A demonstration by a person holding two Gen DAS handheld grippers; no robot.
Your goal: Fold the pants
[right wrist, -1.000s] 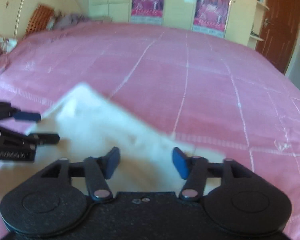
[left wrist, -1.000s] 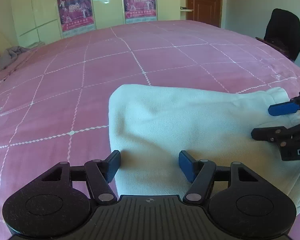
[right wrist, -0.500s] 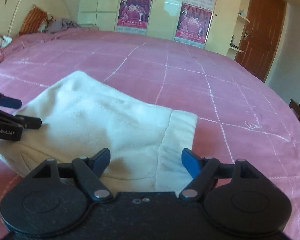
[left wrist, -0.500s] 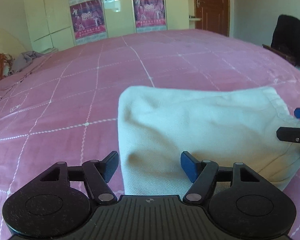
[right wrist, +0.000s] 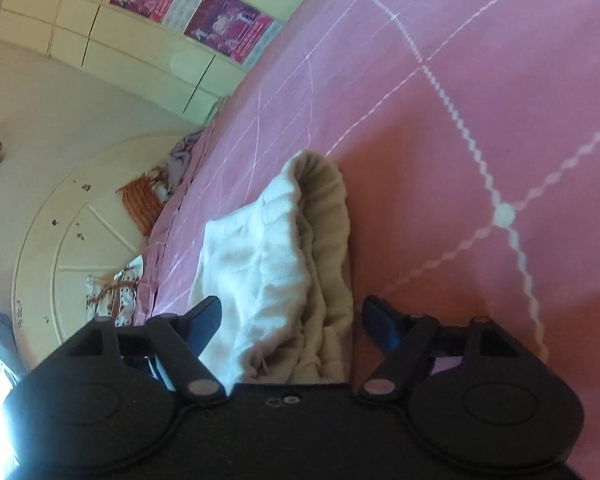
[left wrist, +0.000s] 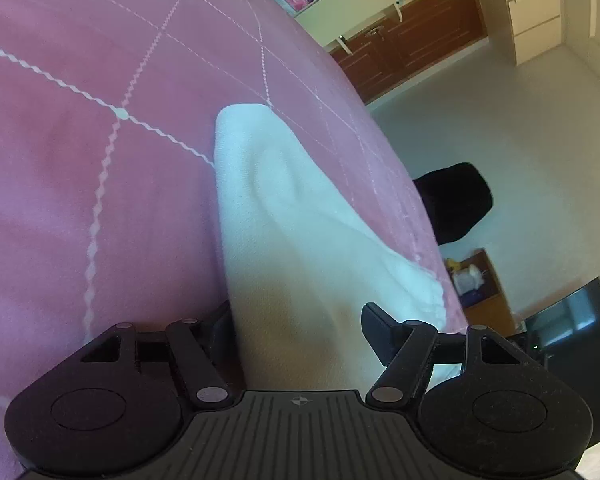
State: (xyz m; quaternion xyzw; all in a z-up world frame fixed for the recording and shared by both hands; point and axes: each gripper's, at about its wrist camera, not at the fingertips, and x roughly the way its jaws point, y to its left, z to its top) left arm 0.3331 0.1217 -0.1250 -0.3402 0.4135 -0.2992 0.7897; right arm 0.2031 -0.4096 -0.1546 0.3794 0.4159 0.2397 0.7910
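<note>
- Two handheld grippers sit low over a pink bedspread [left wrist: 80, 184] stitched with a white zigzag grid; both wrist views are strongly tilted.
- Folded white pants [left wrist: 284, 216] lie on the bedspread, near the bed edge as seen from the left wrist, a narrow bundle running away from the camera.
- Left gripper [left wrist: 296, 320]: jaws spread, having just been closing a little. The pants' near end lies between the fingers. The left pad is mostly hidden behind the cloth edge; the right pad stands clear of the fabric with a visible gap. No pinch seen.
- Right gripper [right wrist: 290, 316]: jaws spread wide, having just narrowed slightly after opening. The gathered waistband end of the pants [right wrist: 292, 264] lies between the fingers; the fleecy lining shows inside the ribbed band. The left pad sits at the cloth's edge, contact cannot be told; the right pad is apart from the cloth, over bare bedspread.
- Left wrist view, beyond the bed edge: pale floor, a black chair [left wrist: 456, 204], a wooden door [left wrist: 404, 56], a low wooden stand with small items too blurred to name.
- Right wrist view: cream wardrobe doors carrying magenta posters [right wrist: 228, 28], a cream arched headboard [right wrist: 68, 248], an orange patterned pillow [right wrist: 140, 200] at the bed's head.
</note>
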